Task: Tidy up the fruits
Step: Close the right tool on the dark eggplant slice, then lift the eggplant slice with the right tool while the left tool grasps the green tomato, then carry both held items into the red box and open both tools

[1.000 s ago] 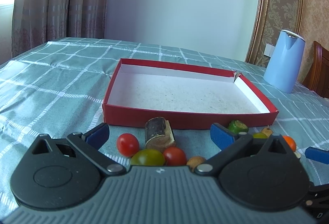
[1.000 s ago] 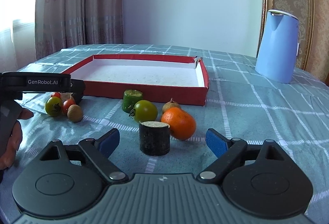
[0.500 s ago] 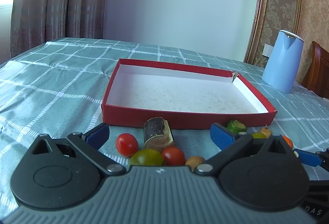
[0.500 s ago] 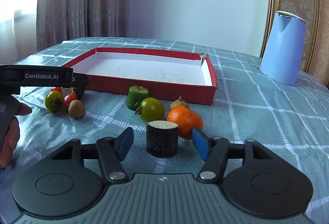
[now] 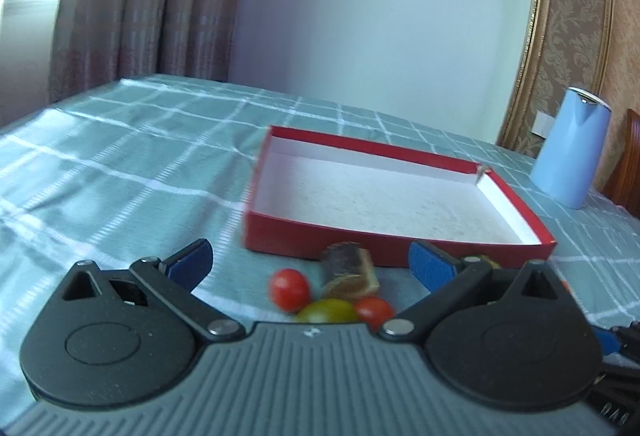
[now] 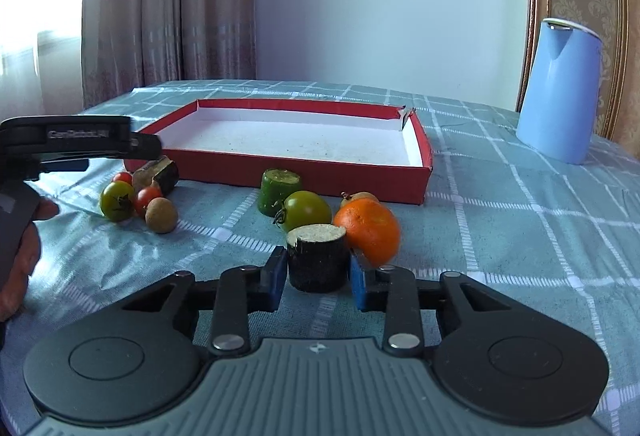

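My right tongs have just closed on the dark cylinder beside the orange, before the red tray mid-tabletop; left tongs gape.

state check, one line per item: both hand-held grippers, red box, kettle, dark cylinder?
right hand-held gripper: shut on dark cylinder, jaws just closed in
left hand-held gripper: open, nothing between the pads
dark cylinder: upright on the cloth, pinched on both sides
red box: lidless, empty
blue kettle: upright, lid down
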